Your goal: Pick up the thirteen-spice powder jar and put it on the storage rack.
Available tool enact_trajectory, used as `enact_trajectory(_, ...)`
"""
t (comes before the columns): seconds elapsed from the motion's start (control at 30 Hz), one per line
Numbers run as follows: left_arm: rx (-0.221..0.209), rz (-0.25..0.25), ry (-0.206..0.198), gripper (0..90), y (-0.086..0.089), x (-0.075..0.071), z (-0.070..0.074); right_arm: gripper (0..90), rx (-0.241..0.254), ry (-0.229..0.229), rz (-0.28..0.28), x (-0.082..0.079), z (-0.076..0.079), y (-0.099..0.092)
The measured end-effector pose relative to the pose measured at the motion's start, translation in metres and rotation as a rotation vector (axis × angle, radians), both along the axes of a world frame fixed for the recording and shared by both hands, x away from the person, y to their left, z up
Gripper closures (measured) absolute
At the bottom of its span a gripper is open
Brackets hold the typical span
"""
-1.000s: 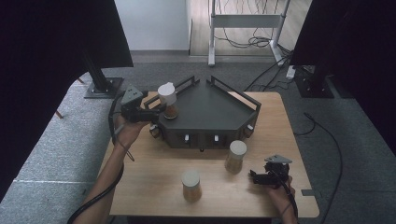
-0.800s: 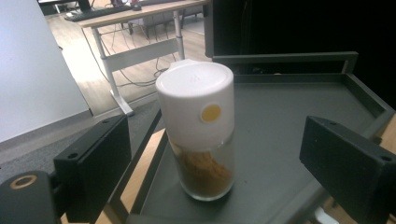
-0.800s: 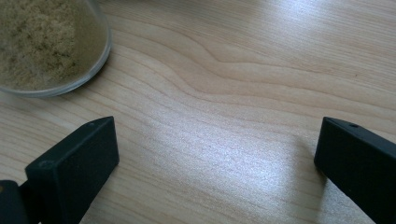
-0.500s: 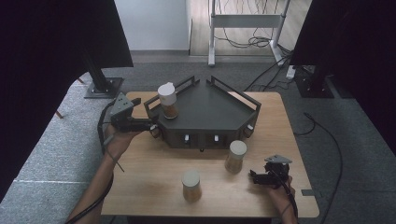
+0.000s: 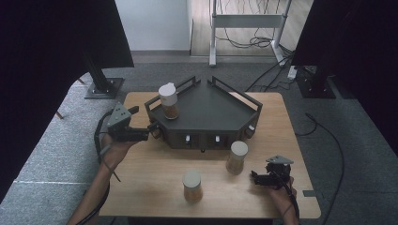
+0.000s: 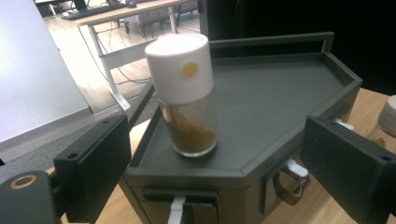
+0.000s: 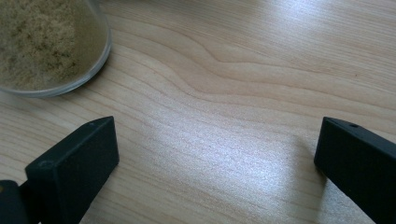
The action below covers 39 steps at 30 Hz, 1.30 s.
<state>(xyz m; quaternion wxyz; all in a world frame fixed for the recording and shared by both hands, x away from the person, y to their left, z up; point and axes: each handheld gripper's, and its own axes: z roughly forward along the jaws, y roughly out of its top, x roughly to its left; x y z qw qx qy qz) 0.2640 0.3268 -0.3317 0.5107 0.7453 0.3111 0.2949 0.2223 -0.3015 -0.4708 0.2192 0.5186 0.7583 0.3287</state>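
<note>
A dark angular tray (image 5: 220,112) sits on the wooden table (image 5: 150,187). At the tray's left corner a spice jar (image 6: 187,95) stands upright: clear glass, white cap with a yellow dot, brown powder low inside. Just off that corner, the left gripper (image 5: 152,131) gapes empty. Well in front of the tray, the right gripper (image 5: 254,177) is spread wide over bare wood.

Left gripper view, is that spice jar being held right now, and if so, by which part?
Nothing is held. The left gripper is open with the spice jar standing free on the dark tray; the right gripper is open over bare table.
</note>
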Motion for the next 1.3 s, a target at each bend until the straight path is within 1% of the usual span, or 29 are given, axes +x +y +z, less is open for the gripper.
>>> enact_trajectory(0.23, 0.000, 0.000, 0.011, 8.8, 0.004, -0.007, -0.009, 0.0, 0.000, 0.000, 0.000, 0.000, 0.000, 0.000)
enact_trajectory(0.37, -0.003, 0.002, 0.022, 9.0, 0.007, -0.012, -0.017, 0.0, 0.000, 0.000, 0.000, 0.000, 0.000, 0.000)
enact_trajectory(0.43, -0.003, 0.002, 0.024, 9.1, 0.008, -0.013, -0.018, 0.0, 0.000, 0.000, 0.000, 0.000, 0.000, 0.000)
enact_trajectory(0.53, -0.003, 0.005, 0.031, 11.3, 0.010, -0.015, -0.022, 0.0, 0.000, 0.000, 0.000, 0.000, 0.000, 0.000)
enact_trajectory(0.57, -0.009, 0.006, 0.037, 11.3, 0.011, -0.017, -0.025, 0.0, 0.000, 0.000, 0.000, 0.000, 0.000, 0.000)
enact_trajectory(0.7, -0.021, 0.007, 0.046, 11.4, 0.014, -0.019, -0.030, 0.0, 0.000, 0.000, 0.000, 0.000, 0.000, 0.000)
enact_trajectory(0.87, -0.024, 0.013, 0.054, 11.3, 0.015, -0.024, -0.037, 0.0, 0.000, 0.000, 0.000, 0.000, 0.000, 0.000)
enact_trajectory(0.97, -0.035, 0.013, 0.067, 11.3, 0.017, -0.025, -0.042, 0.0, 0.000, 0.000, 0.000, 0.000, 0.000, 0.000)
enact_trajectory(1.07, -0.037, 0.017, 0.073, 11.3, 0.017, -0.027, -0.047, 0.0, 0.000, 0.000, 0.000, 0.000, 0.000, 0.000)
enact_trajectory(1.3, -0.023, 0.027, 0.086, 10.2, 0.016, -0.032, -0.057, 0.0, 0.000, 0.000, 0.001, 0.000, 0.000, 0.000)
